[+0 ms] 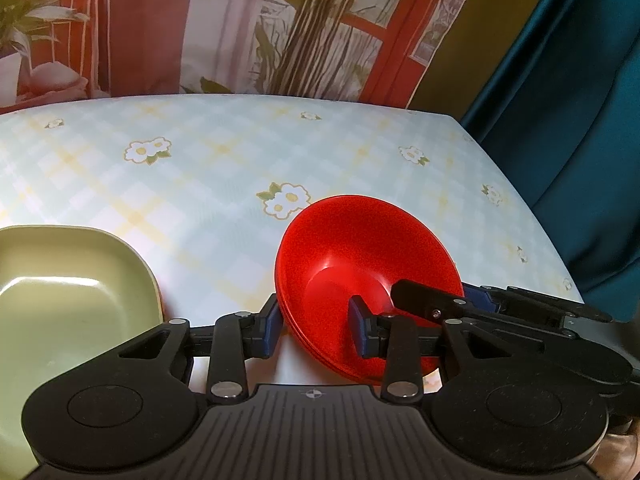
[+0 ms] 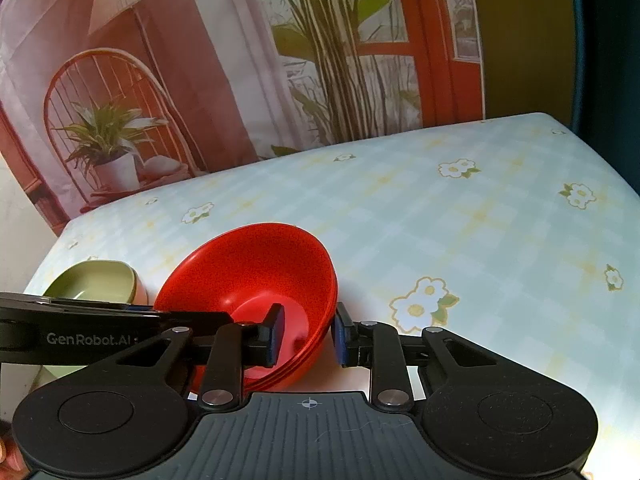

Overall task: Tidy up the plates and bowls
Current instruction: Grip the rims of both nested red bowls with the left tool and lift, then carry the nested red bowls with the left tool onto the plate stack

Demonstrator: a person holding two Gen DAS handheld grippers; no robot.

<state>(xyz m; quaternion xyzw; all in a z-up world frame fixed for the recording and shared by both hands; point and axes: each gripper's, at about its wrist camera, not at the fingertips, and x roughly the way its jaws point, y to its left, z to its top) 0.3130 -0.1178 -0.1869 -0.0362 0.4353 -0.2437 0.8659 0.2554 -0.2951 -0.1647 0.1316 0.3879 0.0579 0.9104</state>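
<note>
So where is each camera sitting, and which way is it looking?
Left wrist view: sits on the left gripper, looking forward and down along its jaws, which straddle the left wall of the tilted red bowls; the right gripper reaches in from the right, the green dish lies at the left.
Right wrist view: sits on the right gripper, jaws over the stack's right wall; the left gripper crosses at the left.
Both share the bowls, green dish, flowered tablecloth and printed backdrop.

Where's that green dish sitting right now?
The green dish sits on the flowered tablecloth at the left in both views, just left of the red bowls that both tongs straddle.
</note>
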